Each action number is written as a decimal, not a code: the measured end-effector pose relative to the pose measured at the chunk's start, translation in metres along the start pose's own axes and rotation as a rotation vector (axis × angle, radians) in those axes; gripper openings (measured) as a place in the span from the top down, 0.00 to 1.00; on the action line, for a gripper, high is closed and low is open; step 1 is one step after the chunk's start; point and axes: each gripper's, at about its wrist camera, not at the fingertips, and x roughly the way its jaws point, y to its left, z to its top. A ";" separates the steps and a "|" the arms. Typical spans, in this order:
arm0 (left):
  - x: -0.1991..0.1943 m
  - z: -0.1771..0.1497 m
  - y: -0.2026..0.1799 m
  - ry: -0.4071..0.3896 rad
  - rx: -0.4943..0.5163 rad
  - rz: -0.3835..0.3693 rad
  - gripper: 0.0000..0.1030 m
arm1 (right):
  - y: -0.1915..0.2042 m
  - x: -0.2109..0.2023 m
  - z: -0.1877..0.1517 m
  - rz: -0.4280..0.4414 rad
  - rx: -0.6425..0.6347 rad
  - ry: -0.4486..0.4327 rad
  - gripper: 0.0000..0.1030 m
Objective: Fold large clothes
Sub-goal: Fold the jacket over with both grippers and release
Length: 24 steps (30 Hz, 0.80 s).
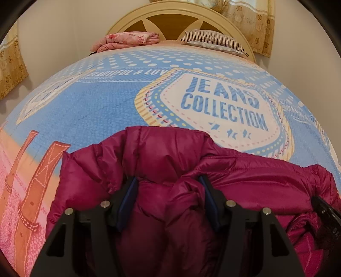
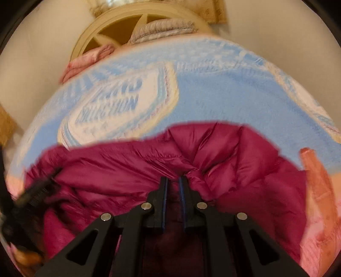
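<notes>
Currently listed: magenta puffer jacket [image 1: 170, 162] lay bunched on the bed [image 1: 96, 102], directly beneath both tools. Left hand-held gripper [image 1: 168, 185] stood released astride a fold; right hand-held gripper [image 2: 173, 181] was clenched on jacket fabric.

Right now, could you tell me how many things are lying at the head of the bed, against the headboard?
2. A folded pink floral blanket lies on the left by the cream wooden headboard, and a striped pillow on the right. Others may be hidden beyond the bed's edge.
</notes>
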 end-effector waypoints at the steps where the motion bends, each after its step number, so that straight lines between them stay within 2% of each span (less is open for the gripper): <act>1: 0.000 0.000 0.000 0.000 0.001 0.001 0.39 | 0.001 0.001 -0.001 -0.015 -0.011 -0.017 0.92; 6: 0.001 0.000 0.000 0.000 0.005 0.007 0.39 | -0.002 0.003 -0.002 -0.030 -0.009 -0.044 0.92; 10: 0.001 0.002 0.001 0.005 0.003 -0.002 0.39 | 0.003 0.004 -0.001 -0.056 -0.038 -0.032 0.91; 13: -0.014 0.000 0.010 0.036 0.011 -0.084 0.39 | 0.012 -0.010 0.002 -0.075 -0.075 0.034 0.90; 14: -0.027 -0.002 0.014 0.032 0.019 -0.130 0.39 | 0.008 -0.026 0.001 -0.044 -0.034 0.021 0.90; 16: -0.068 -0.013 0.028 -0.006 0.041 -0.225 0.36 | -0.001 -0.067 -0.009 0.045 0.037 -0.070 0.90; 19: -0.128 -0.039 0.055 -0.068 0.093 -0.300 0.24 | -0.018 -0.135 -0.037 0.125 0.059 -0.146 0.88; 21: -0.167 -0.060 0.075 -0.128 0.124 -0.315 0.17 | -0.036 -0.178 -0.064 0.159 0.080 -0.168 0.76; 23: -0.202 -0.085 0.097 -0.180 0.157 -0.315 0.06 | -0.055 -0.220 -0.096 0.158 0.102 -0.198 0.35; 24: -0.221 -0.102 0.112 -0.206 0.169 -0.304 0.02 | -0.062 -0.238 -0.110 0.158 0.107 -0.224 0.30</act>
